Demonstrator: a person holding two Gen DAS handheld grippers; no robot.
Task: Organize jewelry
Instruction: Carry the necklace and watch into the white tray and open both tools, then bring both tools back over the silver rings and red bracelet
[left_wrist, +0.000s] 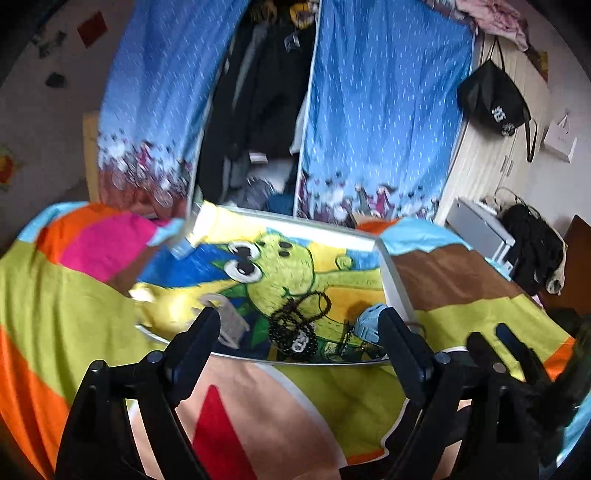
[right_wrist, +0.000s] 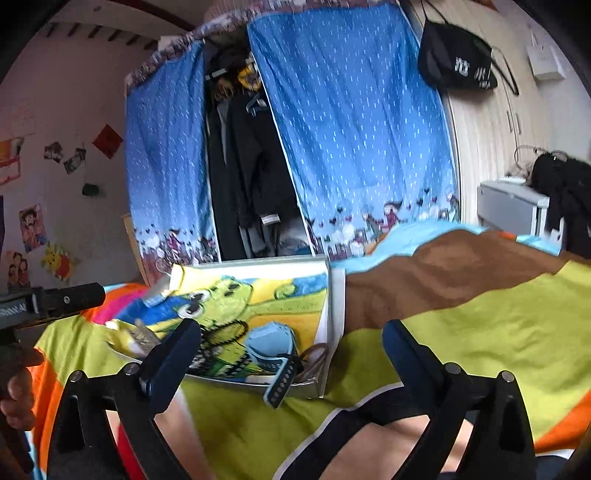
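Left gripper (left_wrist: 299, 325) open, empty, poised at the near rim of the tray (left_wrist: 397, 291). Right gripper (right_wrist: 291, 343) open, empty, off the tray's near right corner. Inside the tray: black beads (left_wrist: 295, 321) at near centre, blue watch (right_wrist: 271, 345) to their right, clear clip (left_wrist: 231, 321) to their left. Tray rests on the bed (left_wrist: 332, 398).

Both cameras sit low over the bed (left_wrist: 461, 273), each looking forward between its own gripper's fingers toward the blue curtained wardrobe (left_wrist: 384, 110). The left wrist view is close to the near edge of the white tray (left_wrist: 397, 291), facing it squarely. The right wrist view stands further right, near the tray's near right corner. Both share tray, wardrobe and black hanging bag (right_wrist: 458, 62).
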